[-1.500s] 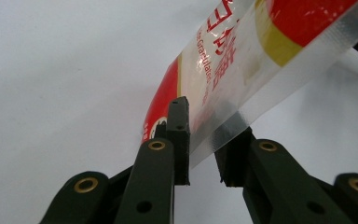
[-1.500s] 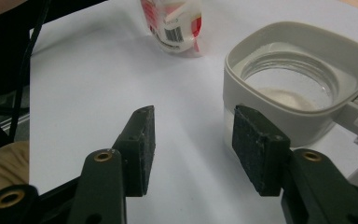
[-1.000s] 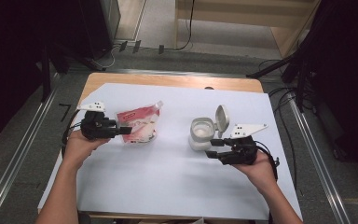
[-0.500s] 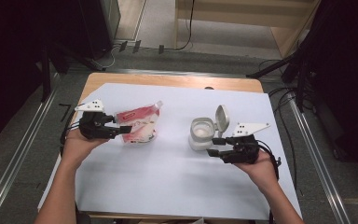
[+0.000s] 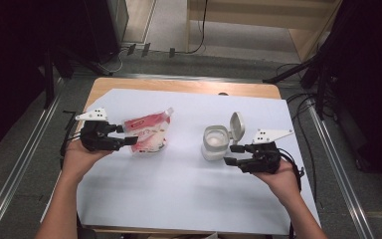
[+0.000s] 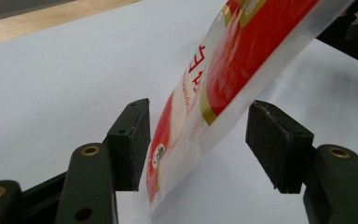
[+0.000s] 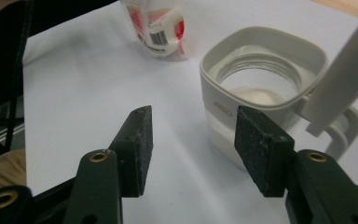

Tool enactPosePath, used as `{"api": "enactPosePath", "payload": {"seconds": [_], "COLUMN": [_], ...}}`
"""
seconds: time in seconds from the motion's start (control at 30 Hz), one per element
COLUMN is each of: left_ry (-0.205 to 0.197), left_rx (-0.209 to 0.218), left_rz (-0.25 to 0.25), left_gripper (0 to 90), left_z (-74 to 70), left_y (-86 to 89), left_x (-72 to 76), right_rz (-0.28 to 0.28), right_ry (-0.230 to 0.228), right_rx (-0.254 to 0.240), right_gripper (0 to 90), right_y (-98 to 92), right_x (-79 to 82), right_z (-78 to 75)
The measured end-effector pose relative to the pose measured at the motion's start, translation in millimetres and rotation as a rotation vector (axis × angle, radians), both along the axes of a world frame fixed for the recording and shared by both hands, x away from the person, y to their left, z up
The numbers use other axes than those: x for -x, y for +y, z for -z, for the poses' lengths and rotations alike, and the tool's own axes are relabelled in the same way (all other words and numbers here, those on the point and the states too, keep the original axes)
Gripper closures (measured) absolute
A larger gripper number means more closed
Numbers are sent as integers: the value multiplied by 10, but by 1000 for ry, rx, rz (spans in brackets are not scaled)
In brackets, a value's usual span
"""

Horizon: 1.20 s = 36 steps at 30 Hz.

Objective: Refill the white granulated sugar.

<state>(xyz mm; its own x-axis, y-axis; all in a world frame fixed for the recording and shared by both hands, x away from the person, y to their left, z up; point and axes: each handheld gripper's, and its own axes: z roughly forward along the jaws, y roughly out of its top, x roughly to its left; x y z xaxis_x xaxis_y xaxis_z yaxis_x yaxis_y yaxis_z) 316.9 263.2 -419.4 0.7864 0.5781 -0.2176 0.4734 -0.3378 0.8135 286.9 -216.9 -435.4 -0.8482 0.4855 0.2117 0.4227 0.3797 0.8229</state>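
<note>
A red and white pouch stands tilted on the white sheet, left of centre. My left gripper is at its left edge, and its jaws have just been opening. In the left gripper view the pouch's edge sits between the pads; the right pad stands clear of it, so the left gripper is open. A white square container with its hinged lid up holds white powder. My right gripper is just right of it, open, its jaws a touch wider than before. Nothing lies between the right gripper's pads.
The white sheet covers most of a wooden table. In the right gripper view the container's rim is just ahead and right of the jaws, the lid at far right, the pouch beyond.
The left gripper's jaws have spread apart and let go of the pouch, which stays in place. Both hands have hardly shifted.
</note>
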Motion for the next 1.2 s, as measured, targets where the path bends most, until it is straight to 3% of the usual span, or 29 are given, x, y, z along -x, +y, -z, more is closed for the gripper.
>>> {"api": "enactPosePath", "payload": {"seconds": [0.5,0.87,1.03,1.13,1.2], "left_ry": [16,24,53,36,32], "left_rx": [-33,-44,-53,-79,-77], "left_rz": [-28,-63,-119,-152,-200], "left_gripper": [406,411,405,405,401], "left_z": [-47,-51,31,52,64], "left_y": [128,354,469,515,528], "left_x": [105,159,140,129,119], "right_rz": [24,39,47,44,45], "right_ry": [10,8,9,7,12], "right_rx": [-16,-16,-12,-8,-9], "right_gripper": [489,488,489,499,510], "right_y": [-129,-201,-215,-228,-241], "right_x": [13,-8,-10,-12,-17], "right_z": [-68,-67,-65,-66,-67]}}
